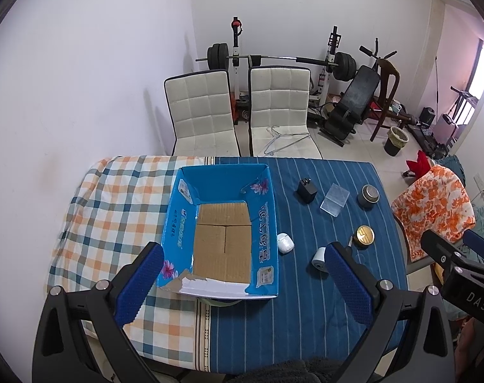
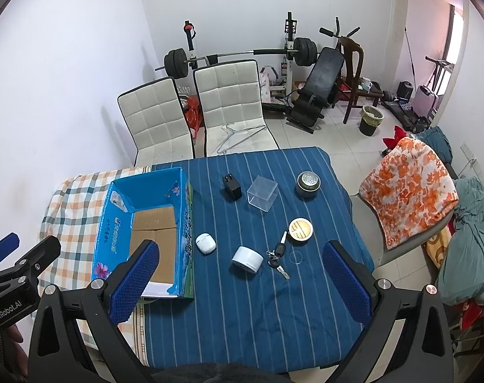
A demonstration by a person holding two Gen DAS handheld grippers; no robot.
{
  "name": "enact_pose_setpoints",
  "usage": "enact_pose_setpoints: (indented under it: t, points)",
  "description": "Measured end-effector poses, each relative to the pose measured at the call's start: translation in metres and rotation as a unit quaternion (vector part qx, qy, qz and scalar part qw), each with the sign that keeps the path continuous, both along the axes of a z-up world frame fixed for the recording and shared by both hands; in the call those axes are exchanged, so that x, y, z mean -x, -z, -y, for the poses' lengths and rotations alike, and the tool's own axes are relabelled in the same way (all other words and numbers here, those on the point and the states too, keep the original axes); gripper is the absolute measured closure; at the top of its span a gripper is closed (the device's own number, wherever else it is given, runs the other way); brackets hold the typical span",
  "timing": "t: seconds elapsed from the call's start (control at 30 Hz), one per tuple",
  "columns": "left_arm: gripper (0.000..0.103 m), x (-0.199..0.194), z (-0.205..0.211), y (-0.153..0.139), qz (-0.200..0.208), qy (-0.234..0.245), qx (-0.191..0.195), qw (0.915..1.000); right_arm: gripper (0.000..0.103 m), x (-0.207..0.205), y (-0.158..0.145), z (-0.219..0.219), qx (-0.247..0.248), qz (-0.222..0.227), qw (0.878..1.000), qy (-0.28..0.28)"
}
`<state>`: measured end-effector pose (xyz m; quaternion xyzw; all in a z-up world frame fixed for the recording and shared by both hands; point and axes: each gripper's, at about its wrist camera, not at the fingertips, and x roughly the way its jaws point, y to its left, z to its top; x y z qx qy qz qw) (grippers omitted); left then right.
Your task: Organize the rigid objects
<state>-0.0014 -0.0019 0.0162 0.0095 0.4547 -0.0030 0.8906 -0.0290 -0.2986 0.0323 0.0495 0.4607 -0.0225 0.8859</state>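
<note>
An open blue cardboard box (image 1: 267, 223) (image 2: 184, 210) stands empty on the table's left. To its right on the blue striped cloth lie a white earbud case (image 2: 205, 243) (image 1: 285, 243), a white cylinder (image 2: 247, 259) (image 1: 319, 259), a bunch of keys (image 2: 277, 257), a gold-lidded tin (image 2: 300, 230) (image 1: 364, 235), a black charger (image 2: 231, 187) (image 1: 307, 187), a clear plastic box (image 2: 262, 193) (image 1: 334, 198) and a grey metal tin (image 2: 308, 183) (image 1: 368, 196). My left gripper (image 1: 245, 284) is open above the box's near end. My right gripper (image 2: 240, 284) is open above the cloth, just short of the white cylinder.
Two white padded chairs (image 1: 238, 111) (image 2: 191, 111) stand behind the table; a wire hanger (image 2: 235, 137) lies on one. A chair with orange floral cloth (image 2: 407, 191) is at the right. Gym gear (image 2: 305, 60) fills the back of the room.
</note>
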Motion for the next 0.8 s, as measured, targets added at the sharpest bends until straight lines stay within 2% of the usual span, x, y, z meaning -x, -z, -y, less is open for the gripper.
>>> enact_pose_setpoints:
  t: [0.17,0.3,0.5,0.63,0.67,0.77,0.8]
  points:
    - [0.000,0.002,0.004,0.000,-0.002,0.002,0.000,1.0000,0.000,0.002,0.004,0.006,-0.003,-0.004,1.000,0.002]
    - [0.000,-0.004,0.019,0.015,-0.011,0.012,-0.006,0.9998,0.000,-0.002,0.008,0.008,-0.006,-0.008,1.000,0.010]
    - [0.000,-0.040,0.055,0.047,-0.027,0.050,-0.016,0.9983,0.000,-0.023,0.040,0.044,-0.012,-0.037,0.998,0.052]
    - [0.000,-0.072,0.077,0.086,-0.064,0.069,-0.019,0.9954,0.000,-0.044,0.079,0.079,-0.029,-0.077,0.993,0.081]
    - [0.000,-0.082,0.085,0.102,-0.086,0.075,-0.018,0.9933,0.000,-0.049,0.090,0.088,-0.033,-0.085,0.992,0.086]
    - [0.000,-0.099,0.102,0.141,-0.133,0.085,-0.002,0.9875,0.000,-0.061,0.118,0.107,-0.040,-0.108,0.989,0.097]
    - [0.000,-0.105,0.106,0.156,-0.160,0.086,0.018,0.9833,0.000,-0.066,0.129,0.114,-0.042,-0.118,0.987,0.099]
